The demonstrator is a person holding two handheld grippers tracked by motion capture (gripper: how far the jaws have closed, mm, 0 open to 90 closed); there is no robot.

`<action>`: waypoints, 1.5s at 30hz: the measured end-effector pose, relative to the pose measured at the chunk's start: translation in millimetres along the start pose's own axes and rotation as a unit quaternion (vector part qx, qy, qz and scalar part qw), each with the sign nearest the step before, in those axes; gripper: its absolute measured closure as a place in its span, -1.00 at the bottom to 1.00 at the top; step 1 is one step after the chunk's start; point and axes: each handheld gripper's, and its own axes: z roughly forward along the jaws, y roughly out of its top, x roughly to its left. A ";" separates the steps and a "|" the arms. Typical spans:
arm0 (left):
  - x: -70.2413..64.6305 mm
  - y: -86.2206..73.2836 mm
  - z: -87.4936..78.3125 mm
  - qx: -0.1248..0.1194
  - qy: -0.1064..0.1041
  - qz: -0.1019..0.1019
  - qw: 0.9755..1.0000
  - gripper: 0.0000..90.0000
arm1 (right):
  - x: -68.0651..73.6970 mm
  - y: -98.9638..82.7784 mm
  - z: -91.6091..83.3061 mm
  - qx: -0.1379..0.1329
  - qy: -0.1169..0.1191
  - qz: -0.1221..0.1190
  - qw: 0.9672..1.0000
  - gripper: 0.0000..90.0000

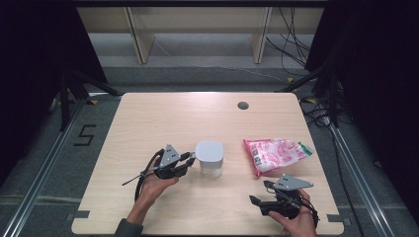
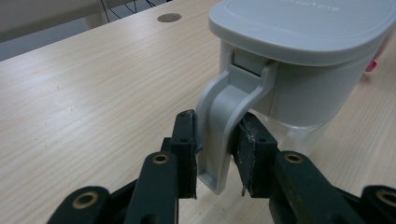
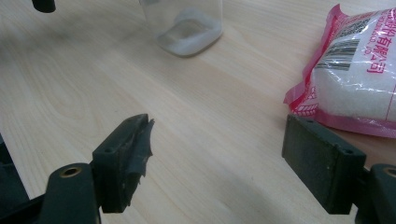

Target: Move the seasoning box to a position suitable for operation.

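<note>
A clear container (image 1: 209, 159) with a grey lid (image 2: 303, 28) stands mid-table. A grey latch (image 2: 219, 116) hangs down from the lid's edge on the container's left side. My left gripper (image 1: 191, 158) comes in level from the left, and in the left gripper view (image 2: 215, 158) its pads press on both sides of that latch. A pink and white bag (image 1: 275, 154) of white grains lies flat to the container's right. My right gripper (image 1: 254, 201) rests low near the front right, jaws wide apart (image 3: 217, 158) with only bare wood between them; the bag (image 3: 355, 79) lies just beyond its right jaw.
The light wooden table (image 1: 163, 118) has a round cable hole (image 1: 242, 105) near its far edge. Beyond the table are floor cables and the legs of a shelf. The container's clear base (image 3: 187, 28) stands ahead of the right gripper.
</note>
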 end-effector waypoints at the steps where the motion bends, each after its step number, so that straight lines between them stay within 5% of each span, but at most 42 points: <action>1: -0.2 0.0 0.2 0.000 0.000 0.001 1.000 0.56 | -0.4 -0.1 0.0 -0.003 -0.006 -0.005 1.000 -0.45; 3: -0.1 -0.3 0.2 -0.001 0.001 0.003 1.000 0.56 | 1.8 -0.3 -0.4 0.003 -0.007 0.009 1.000 -0.45; 13: 0.4 -0.2 0.2 -0.002 -0.004 0.007 1.000 0.56 | 0.3 -0.1 -0.1 0.000 -0.007 0.000 1.000 -0.45; 22: 0.6 -0.8 1.1 -0.002 -0.016 -0.013 1.000 0.53 | 0.0 -0.3 0.6 -0.003 -0.002 0.001 1.000 -0.46; 27: 3.6 2.2 -9.9 -0.004 -0.012 -0.015 1.000 0.16 | -1.0 -1.0 -0.2 -0.003 -0.011 0.000 1.000 -0.46; 32: 1.4 8.4 -23.9 0.000 -0.024 -0.007 1.000 -0.04 | -2.1 -1.2 0.1 0.001 0.007 0.003 1.000 -0.46; 34: -0.2 10.8 -29.2 0.000 -0.024 -0.014 1.000 -0.03 | 0.6 -1.9 0.1 0.002 0.000 0.016 1.000 -0.46; 35: -0.4 12.2 -31.6 -0.002 -0.026 -0.015 1.000 -0.02 | -1.9 -1.7 0.6 -0.004 -0.008 0.000 1.000 -0.46; 37: 1.1 15.8 -37.6 -0.008 -0.027 -0.002 1.000 0.05 | -1.8 -1.8 0.3 -0.002 -0.006 0.005 1.000 -0.46; 39: 0.0 17.1 -40.8 -0.007 -0.025 -0.014 1.000 0.30 | -2.9 -1.9 1.3 -0.004 0.004 0.005 1.000 -0.46; 45: -7.1 26.5 -50.6 -0.019 -0.014 -0.001 1.000 0.80 | -2.7 -2.1 1.0 0.002 0.003 0.001 1.000 -0.46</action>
